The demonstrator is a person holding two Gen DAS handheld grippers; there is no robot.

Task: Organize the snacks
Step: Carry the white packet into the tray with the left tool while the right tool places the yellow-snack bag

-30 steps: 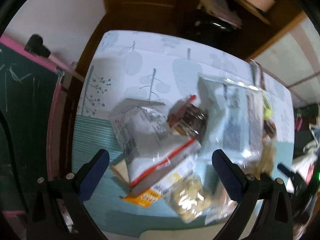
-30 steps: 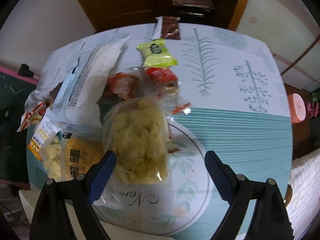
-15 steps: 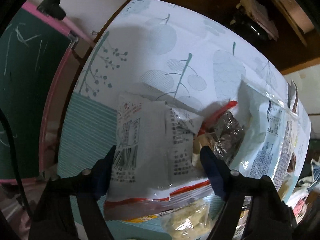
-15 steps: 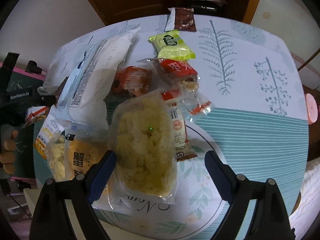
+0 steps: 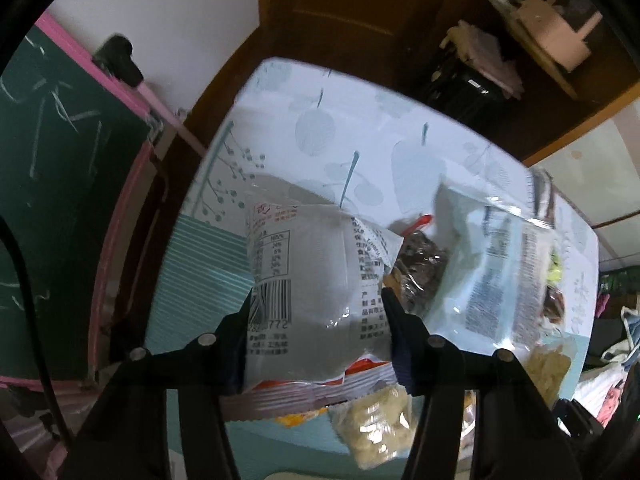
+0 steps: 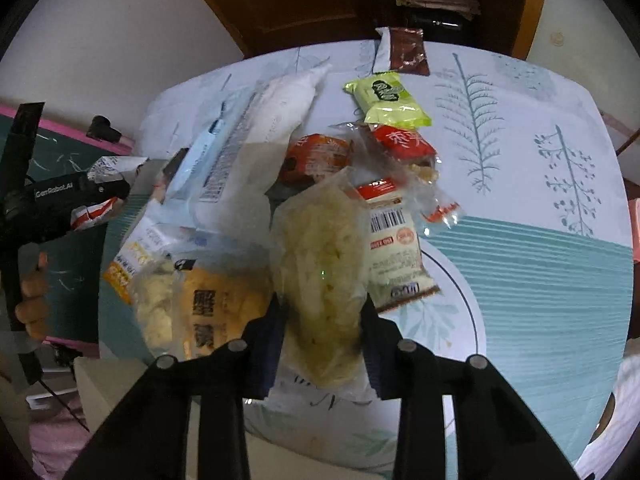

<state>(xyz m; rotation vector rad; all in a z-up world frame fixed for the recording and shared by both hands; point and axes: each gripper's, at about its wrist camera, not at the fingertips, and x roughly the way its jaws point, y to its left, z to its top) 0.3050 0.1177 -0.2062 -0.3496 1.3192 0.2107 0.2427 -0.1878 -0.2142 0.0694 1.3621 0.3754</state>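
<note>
A small room with a dark wooden door and a green chalkboard [image 5: 60,184] framed in pink holds a table [image 6: 540,264] under a pale cloth printed with trees and teal stripes. Nearly all the snacks lie in one loose heap toward the table's left edge, so I judge the sorting barely begun: no packet is set apart in any neat order yet.

The large pale bag [image 6: 248,148] lies across the heap's far side. The left tool [image 5: 316,320] has just been closing and now presses both sides of a grey-white packet [image 5: 316,280] with a barcode, near the left edge. The right tool [image 6: 324,320] has also just been closing and grips a clear bag of yellow puffs [image 6: 320,272] at the near edge.

Only the right view shows the green packet [image 6: 386,100], the brown sachet [image 6: 406,50] at the far edge and the person's hand [image 6: 34,296]. Only the left view shows the grey packet's print plainly, with a dark clear-wrapped snack [image 5: 424,268] just beside it.
</note>
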